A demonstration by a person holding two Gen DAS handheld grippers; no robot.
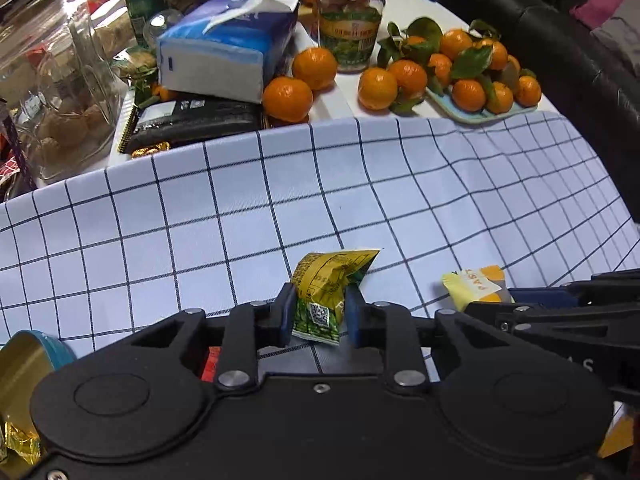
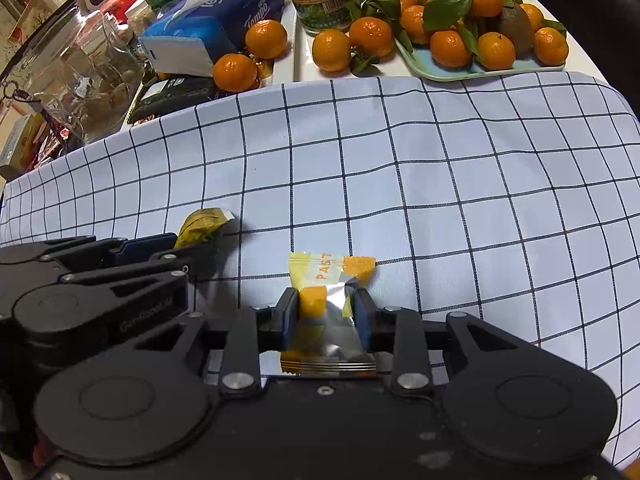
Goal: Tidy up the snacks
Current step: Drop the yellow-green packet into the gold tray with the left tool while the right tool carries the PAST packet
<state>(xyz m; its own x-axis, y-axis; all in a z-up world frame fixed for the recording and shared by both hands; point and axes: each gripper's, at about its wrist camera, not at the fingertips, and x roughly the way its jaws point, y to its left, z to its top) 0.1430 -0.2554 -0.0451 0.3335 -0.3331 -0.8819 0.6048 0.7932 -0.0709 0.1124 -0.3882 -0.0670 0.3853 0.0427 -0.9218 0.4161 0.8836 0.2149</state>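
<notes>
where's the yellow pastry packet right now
The yellow pastry packet is pinched in the right tool, just above the checked cloth. In the left wrist view it shows at the right, beside the green snack packet held by the left tool.

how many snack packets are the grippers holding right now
2. The green-yellow packet sits clamped in the left gripper; the yellow-orange packet in the right gripper. Both hover above the checked cloth.

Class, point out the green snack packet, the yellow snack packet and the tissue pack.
green snack packet (image 1: pixel 320 300), left wrist view, its crumpled middle
yellow snack packet (image 2: pixel 326 308), right wrist view, its silver middle
tissue pack (image 1: pixel 224 46), left wrist view, its blue side
</notes>
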